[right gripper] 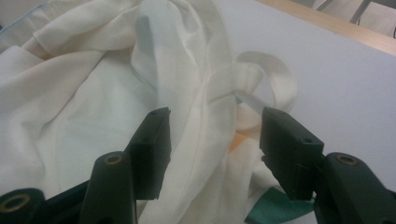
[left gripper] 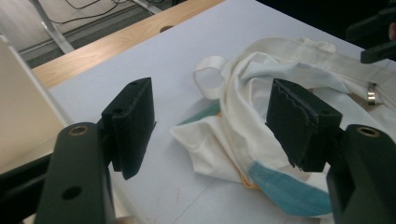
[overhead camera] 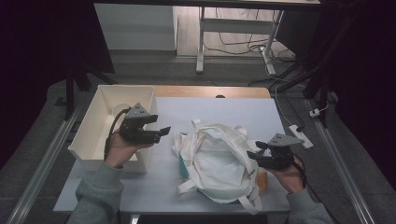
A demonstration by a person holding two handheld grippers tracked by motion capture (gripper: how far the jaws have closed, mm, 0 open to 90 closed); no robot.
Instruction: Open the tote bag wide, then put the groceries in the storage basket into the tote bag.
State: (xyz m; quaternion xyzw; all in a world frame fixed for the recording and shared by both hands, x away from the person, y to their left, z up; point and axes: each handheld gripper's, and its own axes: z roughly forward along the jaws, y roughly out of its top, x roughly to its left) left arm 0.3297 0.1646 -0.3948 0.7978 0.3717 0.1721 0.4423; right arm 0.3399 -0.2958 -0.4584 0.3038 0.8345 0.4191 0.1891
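Pale grey sheeting covers the table (overhead camera: 219, 109), with a strip of bare wood along its far edge and dark floor around it. Nearest the person, a white cloth bag (overhead camera: 217, 161) lies crumpled toward the near edge, right of centre, its long axis running roughly from near edge to far edge, tilted a little leftward as it goes away. Its straps trail off the near end, and a small loop (left gripper: 208, 70) sticks out at the far end. Teal fabric (left gripper: 289, 191) and a bit of orange peek from beneath it.

At the bag's right side, the right gripper (overhead camera: 258, 153) is held in the person's hand, pointing left across the cloth. Its jaws stand apart, a fold of the white fabric lying between them without being pinched, so it is released.

Farther off, at the bag's left, the left gripper (overhead camera: 165, 131) hovers above the sheet, pointing right toward the bag, jaws spread wide with nothing gripped.

Beyond and left of that hand, a white open bin (overhead camera: 93, 126) sits along the table's left edge, reaching to the far left corner.
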